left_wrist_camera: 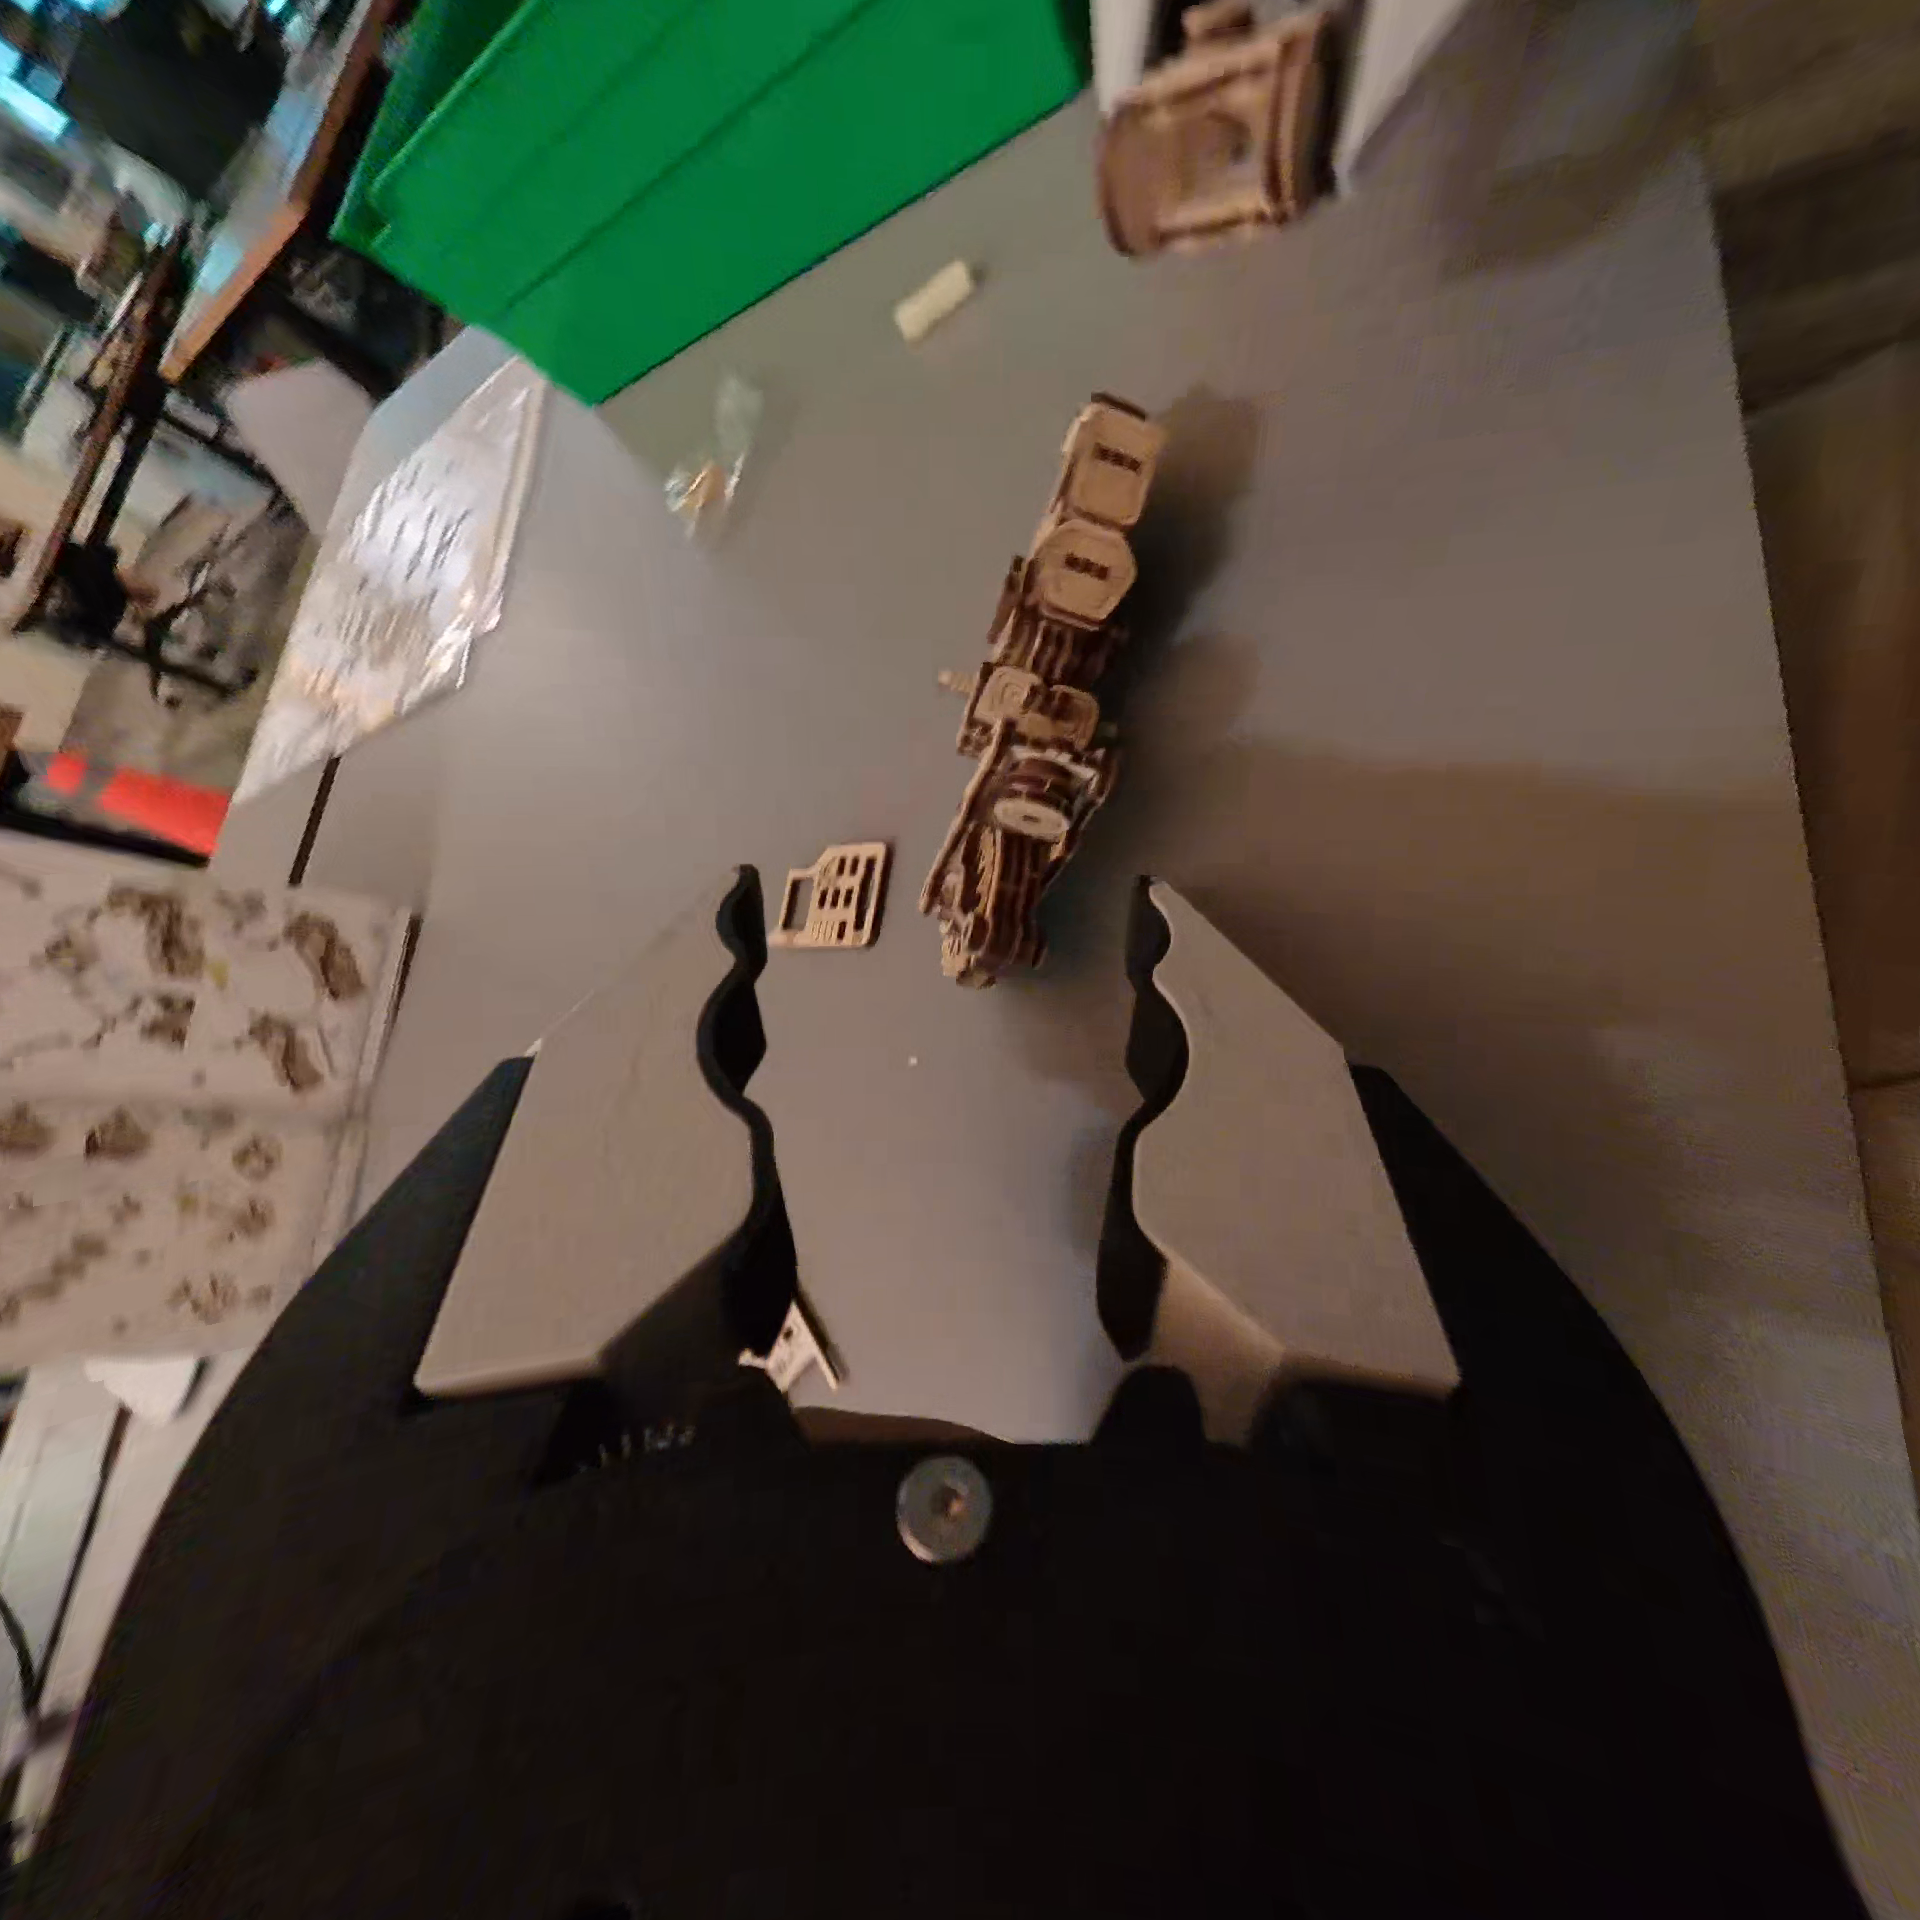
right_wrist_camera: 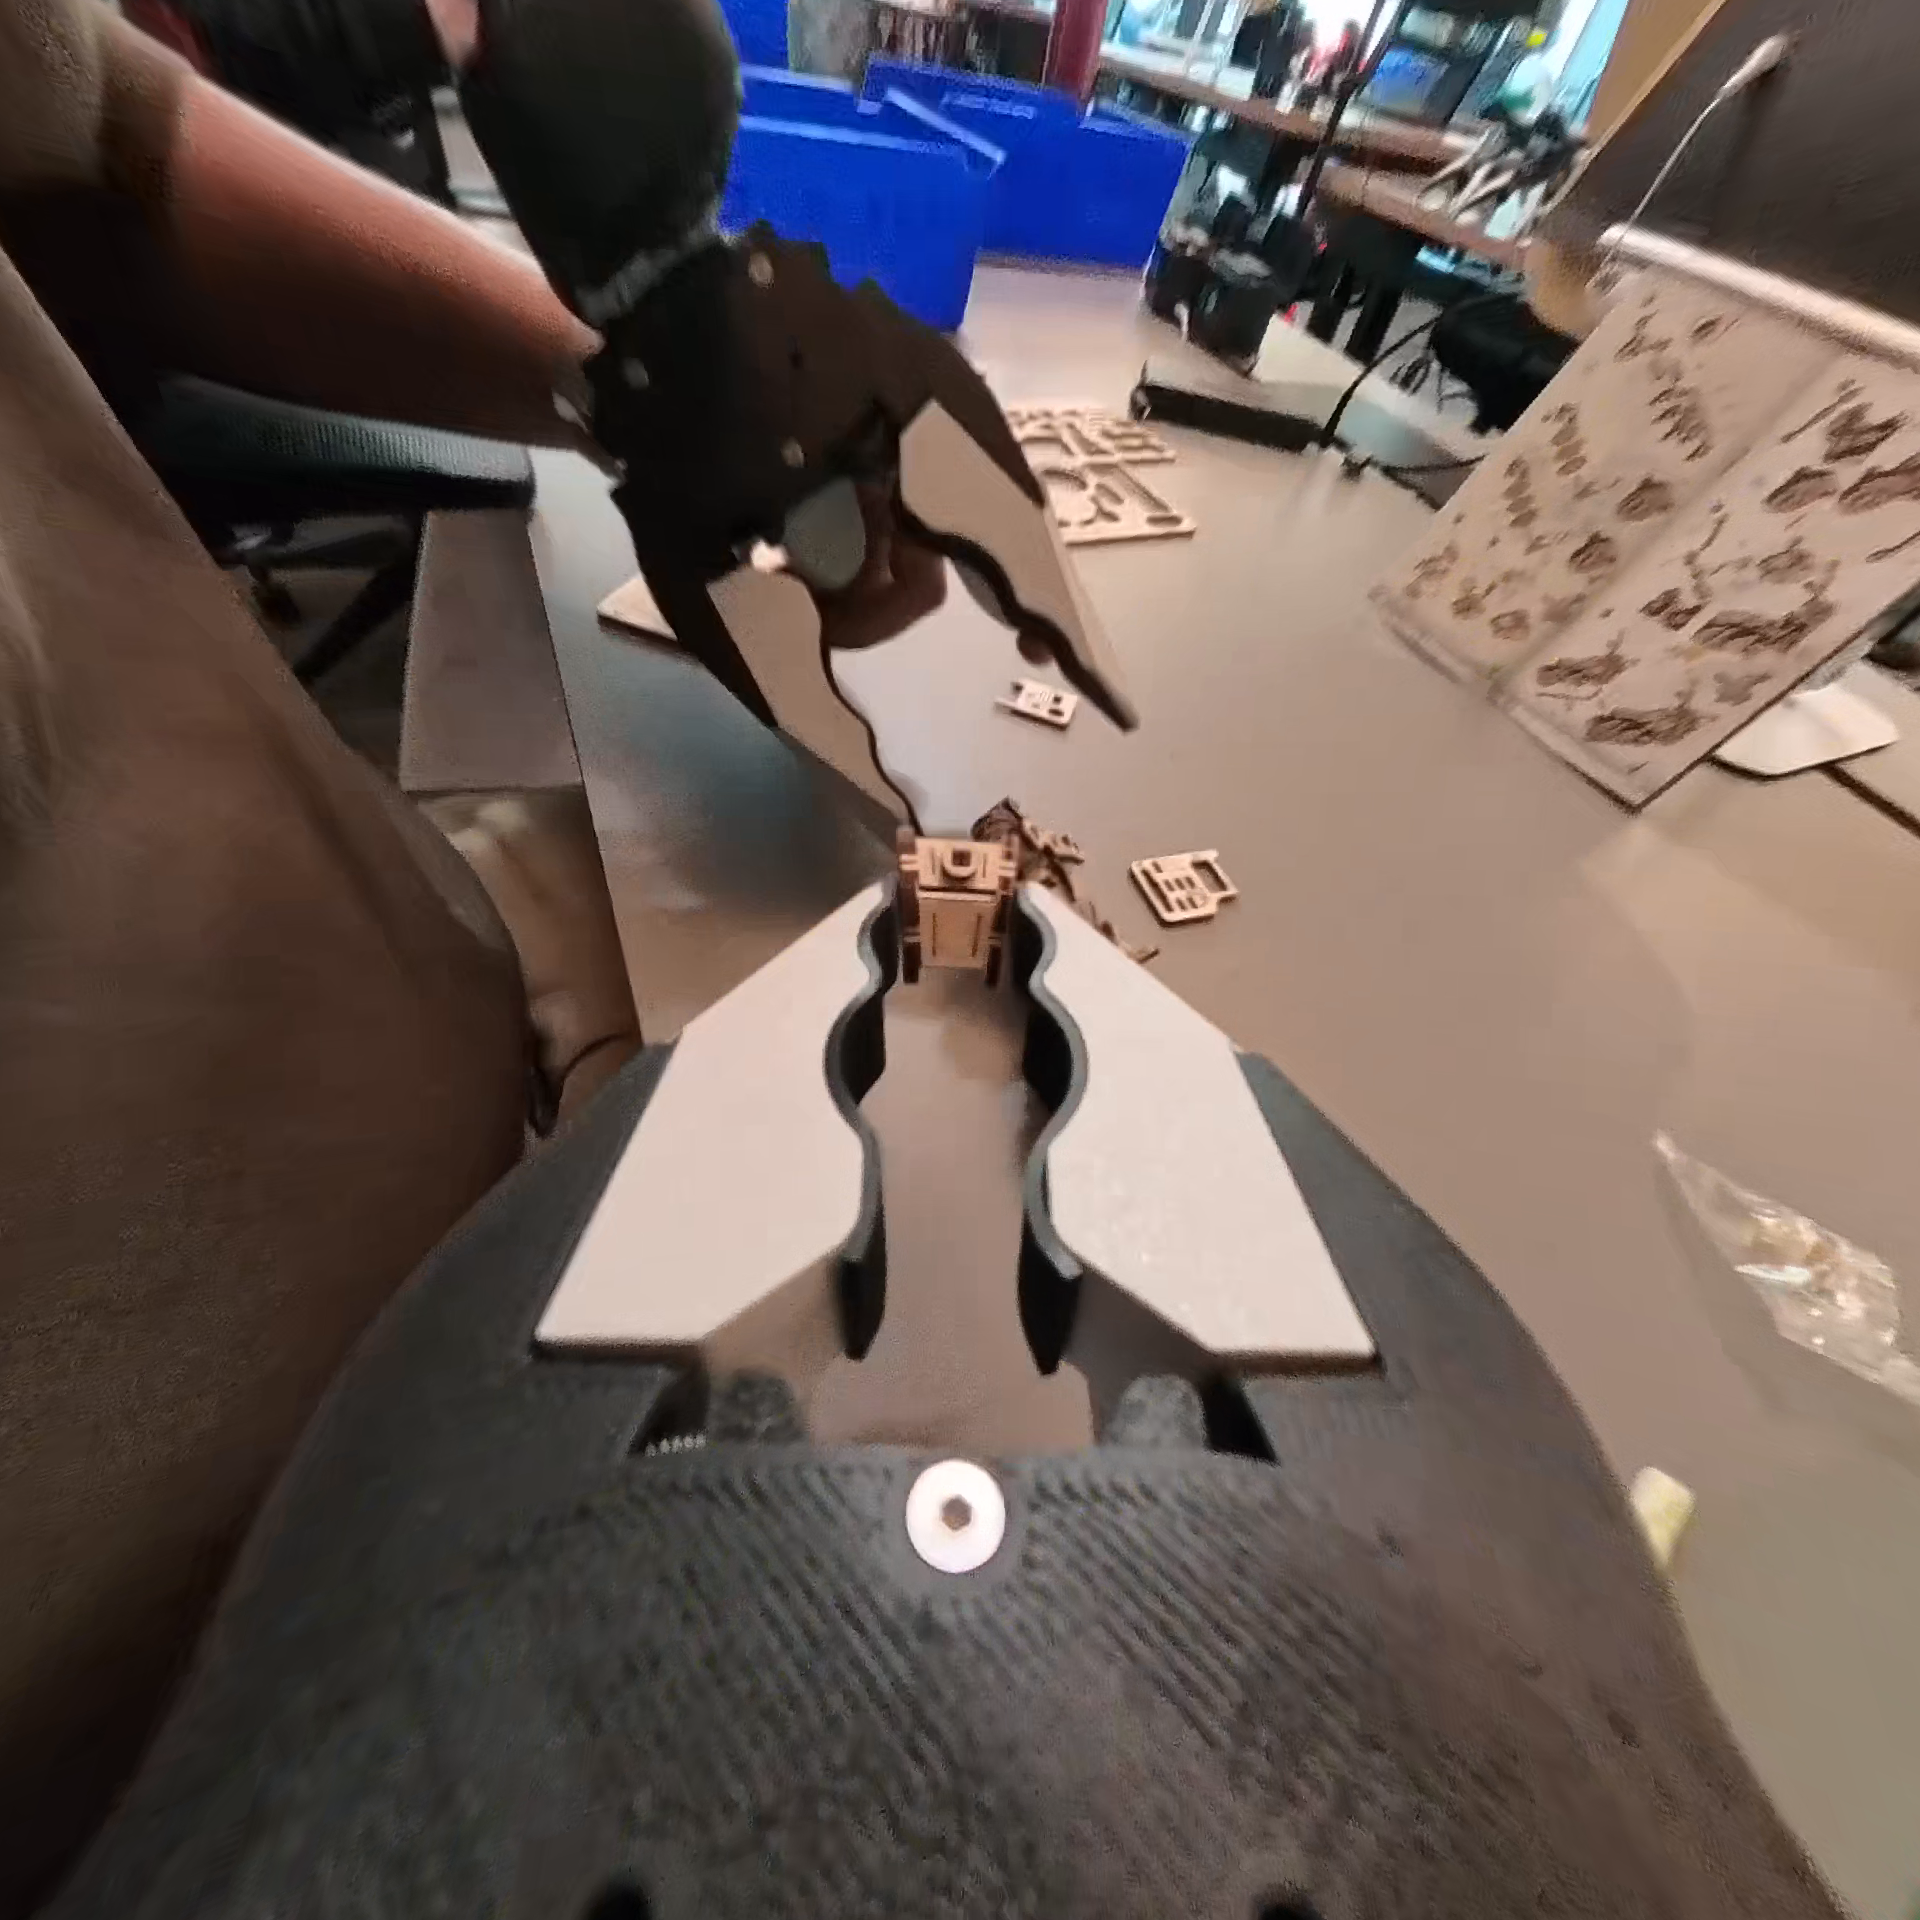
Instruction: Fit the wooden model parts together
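A long assembled wooden model [left_wrist_camera: 1049, 707] lies on the grey table [left_wrist_camera: 1455, 727]. A small flat wooden part [left_wrist_camera: 831, 899] lies just left of its near end. My left gripper [left_wrist_camera: 945, 894] is open and empty, hovering short of the model's near end. In the right wrist view, my right gripper [right_wrist_camera: 954, 909] stands narrowly open, and the model's other end [right_wrist_camera: 951, 914] shows between its tips; it does not show beside the model in the left wrist view. The left gripper [right_wrist_camera: 1013, 769] hangs open above the far end of the model, and the flat part [right_wrist_camera: 1184, 883] lies to its right.
A green bin [left_wrist_camera: 675, 177] and a second wooden model [left_wrist_camera: 1216, 135] stand at the table's far side. An instruction sheet [left_wrist_camera: 156, 1091], plastic bags [left_wrist_camera: 416, 582], a cut-out wooden sheet [right_wrist_camera: 1101, 478] and another small part [right_wrist_camera: 1039, 701] lie around. A person's arm [right_wrist_camera: 208, 727] fills the left. About 10 cm separates my left fingertips from my right.
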Available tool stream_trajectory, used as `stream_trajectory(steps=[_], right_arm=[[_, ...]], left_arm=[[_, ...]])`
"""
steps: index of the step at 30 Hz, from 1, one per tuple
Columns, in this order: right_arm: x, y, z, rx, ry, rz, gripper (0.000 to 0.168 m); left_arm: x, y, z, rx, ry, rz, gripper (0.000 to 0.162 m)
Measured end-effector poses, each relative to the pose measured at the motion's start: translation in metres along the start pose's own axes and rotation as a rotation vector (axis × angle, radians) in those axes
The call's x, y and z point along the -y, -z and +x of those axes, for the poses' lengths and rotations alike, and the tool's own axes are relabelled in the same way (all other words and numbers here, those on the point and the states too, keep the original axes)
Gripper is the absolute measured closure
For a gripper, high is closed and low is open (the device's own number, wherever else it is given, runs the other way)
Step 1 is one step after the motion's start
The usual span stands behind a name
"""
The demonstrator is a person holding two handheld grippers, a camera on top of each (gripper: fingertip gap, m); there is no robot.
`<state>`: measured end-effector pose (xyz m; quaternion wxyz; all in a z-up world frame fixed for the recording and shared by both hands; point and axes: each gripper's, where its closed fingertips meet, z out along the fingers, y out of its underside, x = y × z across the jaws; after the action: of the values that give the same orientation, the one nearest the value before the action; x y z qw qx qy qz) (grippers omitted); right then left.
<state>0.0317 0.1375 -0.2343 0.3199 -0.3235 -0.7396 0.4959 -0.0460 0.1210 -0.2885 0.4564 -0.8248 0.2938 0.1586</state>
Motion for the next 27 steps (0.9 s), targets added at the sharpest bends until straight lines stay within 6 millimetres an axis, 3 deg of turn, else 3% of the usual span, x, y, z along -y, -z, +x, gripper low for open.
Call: stream_trajectory(steps=[4, 16, 23, 27], right_arm=[[0.012, 0.013, 0.006, -0.030, -0.014, 0.063, 0.150], [0.005, 0.016, 0.013, -0.042, -0.033, 0.045, 0.150], [0.002, 0.013, 0.012, -0.035, -0.036, 0.033, 0.149], [0.003, 0.012, 0.010, -0.031, -0.030, 0.034, 0.150]], left_arm=[[0.002, -0.009, 0.002, -0.083, -0.128, -0.015, 0.093], [0.007, -0.023, 0.016, -0.113, -0.242, 0.035, 0.125], [0.015, -0.022, 0.015, -0.094, -0.201, 0.078, 0.138], [0.023, -0.016, 0.012, -0.101, -0.048, 0.108, 0.139]])
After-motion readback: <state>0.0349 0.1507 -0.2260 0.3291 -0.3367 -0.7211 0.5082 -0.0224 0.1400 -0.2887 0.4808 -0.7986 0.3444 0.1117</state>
